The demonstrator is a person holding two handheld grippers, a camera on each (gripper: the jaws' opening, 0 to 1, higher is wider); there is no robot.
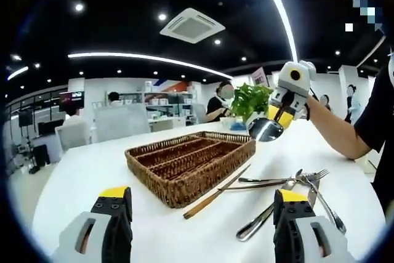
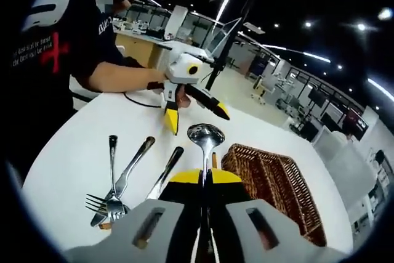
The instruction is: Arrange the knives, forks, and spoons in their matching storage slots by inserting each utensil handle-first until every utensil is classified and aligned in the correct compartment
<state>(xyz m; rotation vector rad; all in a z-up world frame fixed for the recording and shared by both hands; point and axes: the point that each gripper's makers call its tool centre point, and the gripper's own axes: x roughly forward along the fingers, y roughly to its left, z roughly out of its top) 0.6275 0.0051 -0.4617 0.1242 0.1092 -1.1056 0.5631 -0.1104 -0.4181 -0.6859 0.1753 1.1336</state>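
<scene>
Gripping shiny metal spoon (image 2: 205,137) by handle, right gripper (image 2: 205,180) hangs above round white table (image 1: 92,170), jaws clamped. Left gripper (image 1: 203,204) jaws spread apart, holding nothing. Woven brown wicker tray (image 1: 191,164) with 3 slots near; loose steel cutlery pile (image 1: 295,183) beside it.
</scene>
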